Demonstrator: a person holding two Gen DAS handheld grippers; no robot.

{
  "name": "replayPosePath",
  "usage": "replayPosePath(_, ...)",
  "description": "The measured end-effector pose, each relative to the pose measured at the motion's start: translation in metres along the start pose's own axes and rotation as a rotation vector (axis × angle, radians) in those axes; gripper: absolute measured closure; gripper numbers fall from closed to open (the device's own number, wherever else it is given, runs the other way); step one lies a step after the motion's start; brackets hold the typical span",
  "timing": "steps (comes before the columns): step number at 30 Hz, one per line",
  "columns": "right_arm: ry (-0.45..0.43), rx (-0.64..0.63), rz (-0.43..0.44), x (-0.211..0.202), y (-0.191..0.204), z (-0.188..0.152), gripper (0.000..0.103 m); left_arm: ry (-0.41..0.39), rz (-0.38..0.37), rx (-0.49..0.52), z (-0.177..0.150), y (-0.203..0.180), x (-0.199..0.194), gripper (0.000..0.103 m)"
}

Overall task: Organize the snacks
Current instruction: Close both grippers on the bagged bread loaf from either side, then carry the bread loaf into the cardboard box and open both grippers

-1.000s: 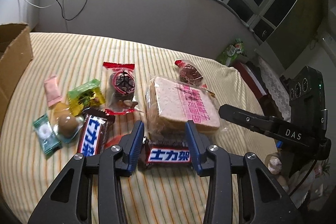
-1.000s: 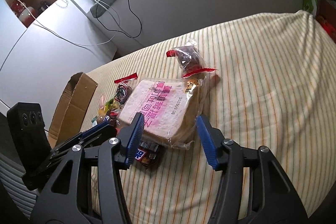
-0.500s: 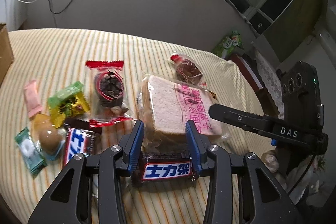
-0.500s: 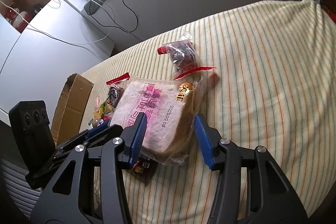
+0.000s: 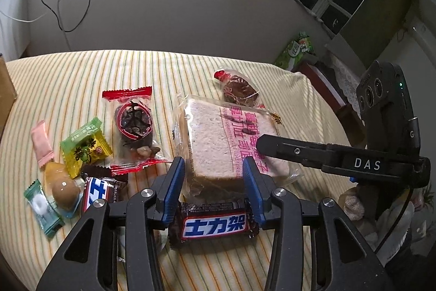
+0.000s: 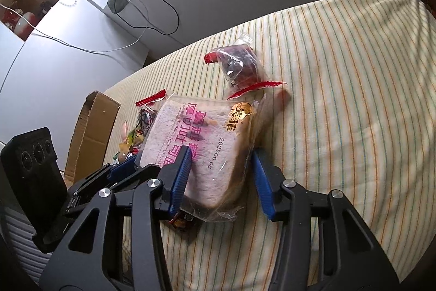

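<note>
Landmark for all positions: bread pack (image 5: 215,132), roughly mid-bench (image 6: 354,100) on the striped cloth.

**Holds**
- Right gripper (image 6: 222,152): jaws closing, with the near corner of the bread pack between them. One pad lies over the printed top face and the other stands just beside the crust side. A thin gap seems to remain there, so I judge it not yet clamped.
- Left gripper (image 5: 212,162): jaws straddle the chocolate bar (image 5: 215,225) lengthwise, directly in front of the bread pack. The wrapper ends reach both pads. Cannot tell if they are pinched or merely touched.
- The bread pack's near edge appears to sit on the bar, so the slice tilts. My reading is that each hand takes one item so the two can be separated.

**Other snacks**
- Left of the bread pack: red-ended cake (image 5: 132,124), green sweet (image 5: 85,147), pink sweet (image 5: 41,143), second chocolate bar (image 5: 99,192). They are packed close together, some overlapping.
- Behind the bread pack, touching its far corner: dark pastry pack (image 5: 238,90).

**Room**
- The cloth right of the bread pack is bare as far as the bench edge, so this is the widest free lane.
- The cardboard box (image 6: 92,132) stands beyond the left cluster at the bench's left edge and is the probable destination.
- Risk: the two grippers are close together, nearly crossing at the bread pack's near corner. Lifting the bar first may drag the bread pack's loose film.
</note>
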State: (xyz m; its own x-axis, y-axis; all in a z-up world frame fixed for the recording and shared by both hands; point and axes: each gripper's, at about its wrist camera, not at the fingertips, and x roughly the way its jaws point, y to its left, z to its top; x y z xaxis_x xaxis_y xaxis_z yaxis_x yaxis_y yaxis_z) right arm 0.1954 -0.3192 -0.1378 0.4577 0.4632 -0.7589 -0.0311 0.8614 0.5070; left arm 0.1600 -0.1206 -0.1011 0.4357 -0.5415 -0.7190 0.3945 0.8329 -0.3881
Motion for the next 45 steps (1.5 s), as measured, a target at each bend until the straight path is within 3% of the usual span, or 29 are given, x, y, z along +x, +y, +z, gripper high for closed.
replayPosePath(11,-0.03,-0.053,0.009,-0.02,0.027,-0.004,0.056,-0.073,0.017,0.014,-0.008,-0.006,-0.031,0.061)
replayPosePath(20,-0.045,-0.125,0.029,-0.026,0.07,-0.005,0.056,-0.143,0.043,-0.009,-0.015,0.01,-0.074,0.061)
replayPosePath(33,-0.02,-0.256,0.085,-0.006,0.156,-0.007,0.056,-0.256,0.136,-0.076,-0.032,0.05,-0.142,0.061)
replayPosePath(45,0.037,-0.402,0.151,0.037,0.254,-0.023,0.056,-0.336,0.25,-0.177,-0.055,0.105,-0.202,0.061)
